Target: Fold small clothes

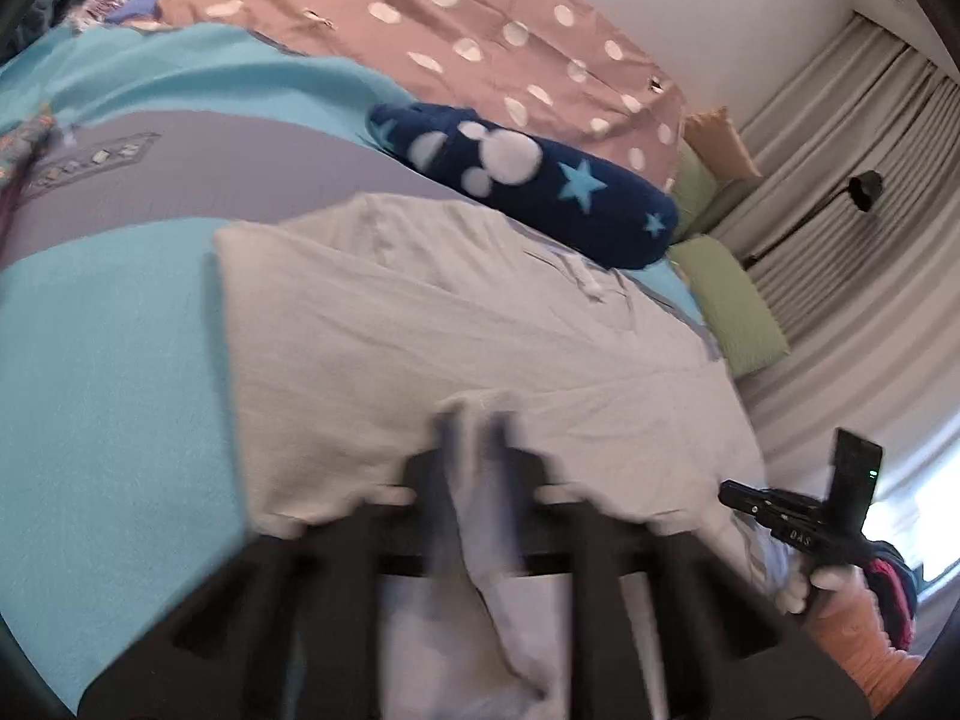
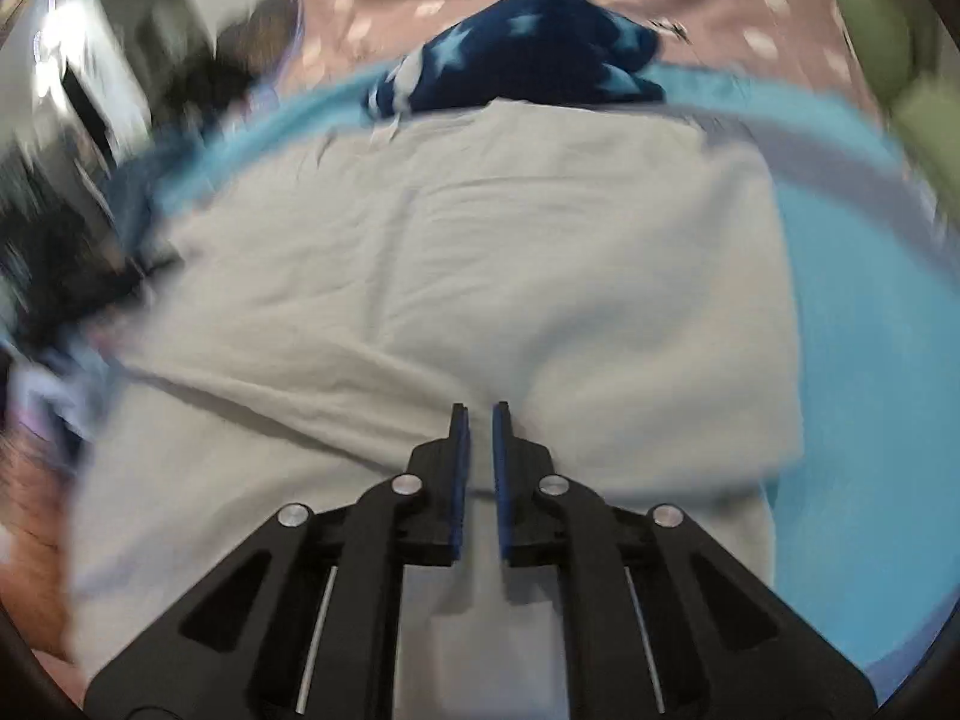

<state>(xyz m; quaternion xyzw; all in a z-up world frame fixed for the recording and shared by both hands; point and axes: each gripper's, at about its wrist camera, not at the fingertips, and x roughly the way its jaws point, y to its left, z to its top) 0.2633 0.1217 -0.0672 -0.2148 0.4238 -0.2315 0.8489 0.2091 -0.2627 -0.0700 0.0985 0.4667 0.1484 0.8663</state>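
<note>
Both grippers pinch the white cloth on the blue bed.

A turquoise sheet point(image 1: 108, 360) covers the bed, a pink dotted cover point(image 1: 480, 30) at twelve o'clock, grey curtains point(image 1: 840, 192) at three. The white cloth point(image 1: 450, 330) lies flat mid-bed, a navy star fleece point(image 1: 540, 180) just beyond its far edge. The left gripper point(image 1: 477, 426) tilts down, clenched on a raised fold of cloth at six o'clock. The right gripper point(image 2: 480, 420) points down too, jaws nearly together with cloth between them; a hand point(image 1: 834, 582) holds it at four o'clock.
</note>
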